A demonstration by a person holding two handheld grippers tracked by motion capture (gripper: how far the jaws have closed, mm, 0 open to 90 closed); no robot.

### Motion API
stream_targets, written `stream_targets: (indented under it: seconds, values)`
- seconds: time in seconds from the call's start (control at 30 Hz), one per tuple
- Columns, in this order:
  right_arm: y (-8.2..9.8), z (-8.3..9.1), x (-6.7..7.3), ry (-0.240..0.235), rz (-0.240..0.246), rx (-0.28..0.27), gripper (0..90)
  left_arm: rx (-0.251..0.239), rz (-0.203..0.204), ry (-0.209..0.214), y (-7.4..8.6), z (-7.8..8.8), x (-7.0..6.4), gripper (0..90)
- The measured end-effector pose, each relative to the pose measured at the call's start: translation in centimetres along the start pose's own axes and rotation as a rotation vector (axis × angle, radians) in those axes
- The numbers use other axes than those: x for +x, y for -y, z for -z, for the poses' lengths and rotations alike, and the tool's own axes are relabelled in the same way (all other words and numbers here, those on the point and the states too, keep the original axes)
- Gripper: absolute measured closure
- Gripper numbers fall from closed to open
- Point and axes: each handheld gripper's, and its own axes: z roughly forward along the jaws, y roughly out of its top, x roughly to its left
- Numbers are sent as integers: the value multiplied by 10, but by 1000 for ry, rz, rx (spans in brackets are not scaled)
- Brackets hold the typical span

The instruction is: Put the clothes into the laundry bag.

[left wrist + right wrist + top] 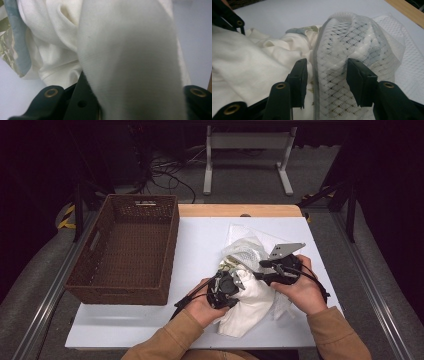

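A white mesh laundry bag [247,251] lies on the white table with a cream-white garment [250,305] bunched at its mouth. My left gripper [234,282] is shut on a fold of that garment [125,50], which drapes over and hides most of its jaws. My right gripper [259,270] stands open at the bag's mouth. Its black jaws [327,67] straddle the bag's grey-edged mesh [352,37] without pinching it. The garment [249,55] lies just to their left. A grey-and-green patterned cloth [10,37] shows under the garment.
A dark brown wicker basket [170,245] stands on the table's left half, with nothing visible in it. Bare white table top [200,245] lies between the basket and the clothes. A wooden strip [235,210] runs along the far edge. Dark floor with cables and a metal stand lies beyond.
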Motion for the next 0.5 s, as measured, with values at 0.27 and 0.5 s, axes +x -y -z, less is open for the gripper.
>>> stream_targets:
  seconds: [0.27,0.5]
  values:
    - [-1,-13,-4,-14,-19,43,577,-2,4,2,0,-1,-1,785]
    - [-3,-22,-3,-65,-5,82,855,-1,-4,6,-1,-2,-1,784]
